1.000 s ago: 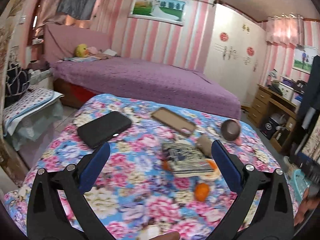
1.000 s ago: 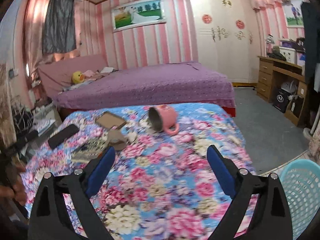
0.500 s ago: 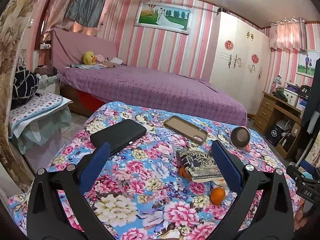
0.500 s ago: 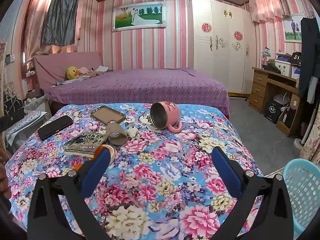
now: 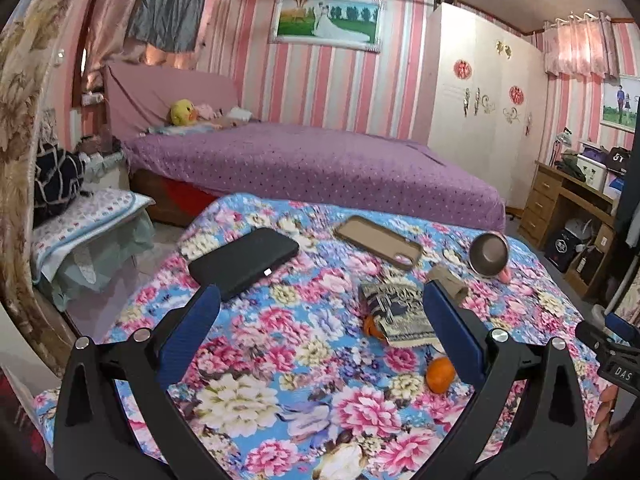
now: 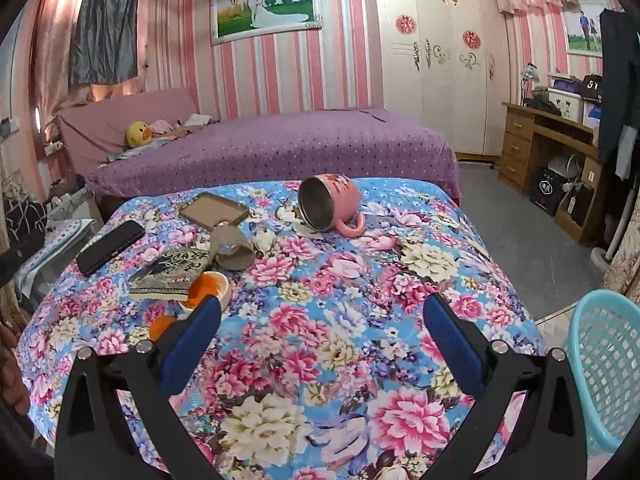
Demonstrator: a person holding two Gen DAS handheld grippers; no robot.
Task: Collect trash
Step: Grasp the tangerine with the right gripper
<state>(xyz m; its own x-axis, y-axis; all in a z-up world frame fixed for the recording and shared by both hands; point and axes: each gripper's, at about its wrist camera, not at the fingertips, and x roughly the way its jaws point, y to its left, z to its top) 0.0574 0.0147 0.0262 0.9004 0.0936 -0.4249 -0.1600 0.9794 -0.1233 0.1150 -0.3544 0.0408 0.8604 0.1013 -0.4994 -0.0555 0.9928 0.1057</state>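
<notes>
- Trash sits in a small bunch near the middle-left of the flowery cloth point(image 6: 320, 320): a bent brown cardboard roll point(image 6: 232, 250), an orange peel cup point(image 6: 208, 288) and a round orange bit point(image 6: 162, 326).
- Far left in the right camera view, a black phone point(image 6: 110, 246) lies flat on the cloth, well apart from the trash.
- Next comes a tan phone case point(image 6: 214, 209), lying flat just behind the cardboard roll.
- A small patterned book point(image 6: 170, 270) lies beside the roll, and the peel cup touches its near corner.
- In the left camera view the orange bit point(image 5: 440, 374) lies just in front of the book point(image 5: 396, 314), and one more orange bit point(image 5: 370, 326) peeks out at the book's left edge.
- A pink mug point(image 6: 330, 204) lies tipped on its side, to the right of the roll and apart from it.
- The left gripper point(image 5: 320, 328) hangs over the cloth with its blue fingers wide apart, and it holds nothing.
- The right gripper point(image 6: 320, 328) is also spread wide over the cloth and holds nothing.
- Far right, a light blue basket point(image 6: 608, 368) stands on the floor beside the cloth's edge.
</notes>
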